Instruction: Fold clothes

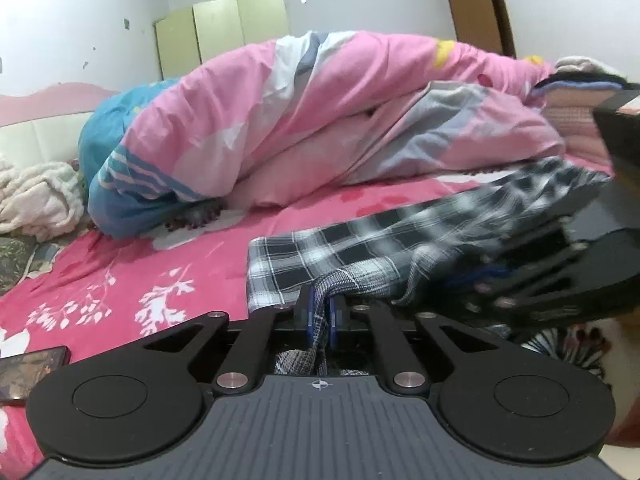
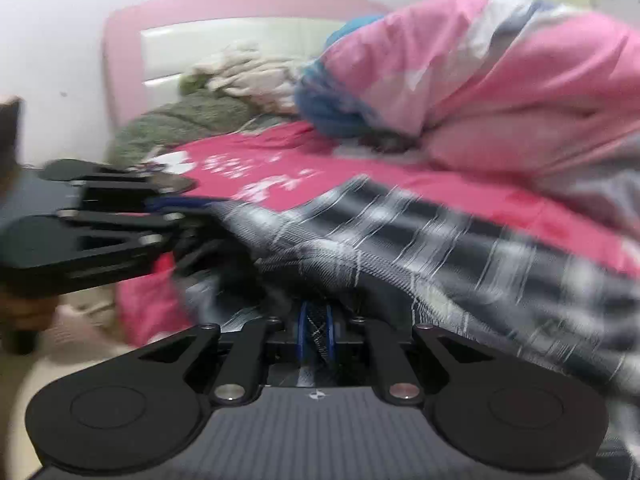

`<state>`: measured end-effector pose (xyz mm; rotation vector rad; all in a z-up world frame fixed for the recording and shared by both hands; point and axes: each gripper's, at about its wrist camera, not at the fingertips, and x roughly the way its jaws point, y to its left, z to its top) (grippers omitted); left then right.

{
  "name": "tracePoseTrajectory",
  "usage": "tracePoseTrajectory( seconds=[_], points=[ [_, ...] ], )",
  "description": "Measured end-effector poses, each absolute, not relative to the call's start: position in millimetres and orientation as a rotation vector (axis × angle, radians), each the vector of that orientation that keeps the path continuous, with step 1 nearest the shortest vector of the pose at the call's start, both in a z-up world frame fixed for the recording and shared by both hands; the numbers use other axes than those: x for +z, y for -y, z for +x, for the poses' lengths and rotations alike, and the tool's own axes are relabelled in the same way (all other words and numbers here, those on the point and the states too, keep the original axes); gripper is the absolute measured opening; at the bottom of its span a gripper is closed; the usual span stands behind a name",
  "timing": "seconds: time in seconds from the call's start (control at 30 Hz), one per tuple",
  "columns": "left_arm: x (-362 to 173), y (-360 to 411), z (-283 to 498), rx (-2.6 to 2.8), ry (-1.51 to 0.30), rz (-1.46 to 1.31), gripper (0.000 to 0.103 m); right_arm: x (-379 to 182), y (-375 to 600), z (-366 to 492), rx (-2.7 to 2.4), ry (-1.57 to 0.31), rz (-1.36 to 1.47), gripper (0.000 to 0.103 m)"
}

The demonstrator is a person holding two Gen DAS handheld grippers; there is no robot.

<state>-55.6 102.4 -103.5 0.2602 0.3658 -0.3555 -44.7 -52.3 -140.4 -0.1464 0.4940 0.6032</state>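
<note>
Both sets of fingers pinching bunched woven plaid shirt (image 1: 360, 256), left gripper (image 1: 320, 312), right gripper (image 2: 316, 320), floral pink sheet (image 1: 120, 280).

Blurred view along the right gripper (image 2: 316, 322), its blue pads pinching a fold of black-and-white plaid cloth (image 2: 420, 248) on a pink bed (image 2: 304, 160). The left gripper (image 2: 192, 216) grips the cloth's far edge. A pink duvet (image 2: 500, 92) lies behind.

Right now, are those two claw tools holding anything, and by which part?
Both hold the plaid cloth. The left gripper pinches a bunched bit of its near edge; the right gripper also pinches its near edge, further along.
</note>
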Motion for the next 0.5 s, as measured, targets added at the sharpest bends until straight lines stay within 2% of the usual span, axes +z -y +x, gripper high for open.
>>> tracePoseTrajectory(
  seconds=[0.23,0.27,0.3,0.5],
  points=[
    [-106,-109,-57,-0.359,-0.383,0.232,0.005,-156,17,-66,0.475,-0.411,-0.442,0.014],
    [-106,-110,-56,-0.357,-0.386,0.228,0.005,-153,20,-69,0.501,-0.417,-0.436,0.022],
    [-105,-111,-56,-0.358,-0.386,0.223,0.005,-149,23,-72,0.531,-0.423,-0.421,0.025],
    [-105,-112,-60,-0.375,-0.376,0.224,0.005,-144,38,-58,0.537,-0.491,-0.276,0.025]
  ],
)
